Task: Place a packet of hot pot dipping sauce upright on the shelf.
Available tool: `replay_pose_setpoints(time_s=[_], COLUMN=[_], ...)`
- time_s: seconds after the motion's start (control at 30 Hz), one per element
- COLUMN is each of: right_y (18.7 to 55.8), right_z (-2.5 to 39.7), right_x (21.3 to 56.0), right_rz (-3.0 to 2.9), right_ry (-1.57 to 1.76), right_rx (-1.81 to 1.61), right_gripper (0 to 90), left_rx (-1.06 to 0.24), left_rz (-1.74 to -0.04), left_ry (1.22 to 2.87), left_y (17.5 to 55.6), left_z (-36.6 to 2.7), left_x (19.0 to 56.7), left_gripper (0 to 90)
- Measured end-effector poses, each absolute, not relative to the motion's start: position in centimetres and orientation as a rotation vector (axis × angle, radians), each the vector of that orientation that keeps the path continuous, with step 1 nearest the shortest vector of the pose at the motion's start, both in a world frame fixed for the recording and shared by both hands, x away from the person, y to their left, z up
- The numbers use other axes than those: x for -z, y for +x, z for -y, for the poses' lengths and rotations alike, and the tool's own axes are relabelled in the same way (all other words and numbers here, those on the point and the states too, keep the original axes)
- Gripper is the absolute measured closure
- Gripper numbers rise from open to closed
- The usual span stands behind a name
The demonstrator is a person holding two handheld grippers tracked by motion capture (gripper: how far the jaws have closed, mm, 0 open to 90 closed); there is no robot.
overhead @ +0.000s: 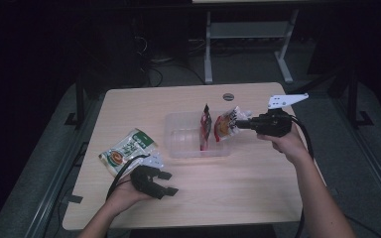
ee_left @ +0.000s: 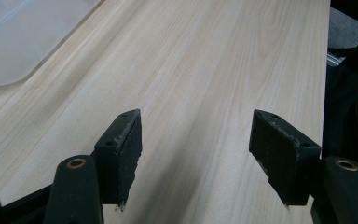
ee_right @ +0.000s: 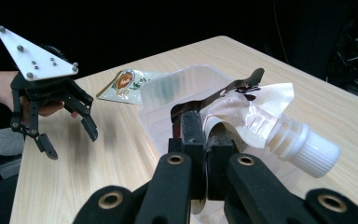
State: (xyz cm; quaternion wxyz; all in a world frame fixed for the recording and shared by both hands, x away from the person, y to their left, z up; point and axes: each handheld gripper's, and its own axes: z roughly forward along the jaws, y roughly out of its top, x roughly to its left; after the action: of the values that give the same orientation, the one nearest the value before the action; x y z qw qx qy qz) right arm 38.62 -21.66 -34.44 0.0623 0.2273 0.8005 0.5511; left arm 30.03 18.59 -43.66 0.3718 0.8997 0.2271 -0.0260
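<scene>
Left gripper (overhead: 164, 182): black, brass-ringed pivots, worn jaw pads, black cable.
Right gripper (overhead: 240, 124): black, grey three-cornered plate with screws.
Forearms: bare, sleeveless.

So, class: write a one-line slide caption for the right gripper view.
Right gripper clamps a spouted pouch over the clear tub.

The high view is dim, its surroundings nearly black; light falls from above onto the bench (overhead: 238, 188), brightest near its middle, and the picture is soft and grainy. In the left gripper view the wood is evenly lit and the left tool (ee_left: 196, 140) casts a faint shadow; its near parts are blurred. In the right gripper view the background is black; the white cap (ee_right: 314, 151) shines.
</scene>
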Motion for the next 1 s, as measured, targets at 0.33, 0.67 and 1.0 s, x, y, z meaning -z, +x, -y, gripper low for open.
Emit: replay_pose_setpoints(time_s=[0.33, 0.67, 1.0], right_y=[38.8, 39.2, 39.6], right_z=[21.2, 20.6, 19.7], right_x=[35.3, 36.6, 37.3], right_rz=[-2.460, -2.481, -2.496], right_ry=[0.688, 0.710, 0.738], right_rx=[-1.627, -1.621, -1.607], right_gripper=[89.1, 89.0, 88.9], left_rx=[0.079, 0.070, 0.081], left_rz=[-0.594, -0.581, -0.583], left_ry=[2.309, 2.309, 2.317], left_y=[29.9, 29.9, 29.8], left_z=[-18.6, -18.7, -18.6], left_x=[43.7, 43.8, 43.9], left_gripper=[34.1, 34.1, 34.1])
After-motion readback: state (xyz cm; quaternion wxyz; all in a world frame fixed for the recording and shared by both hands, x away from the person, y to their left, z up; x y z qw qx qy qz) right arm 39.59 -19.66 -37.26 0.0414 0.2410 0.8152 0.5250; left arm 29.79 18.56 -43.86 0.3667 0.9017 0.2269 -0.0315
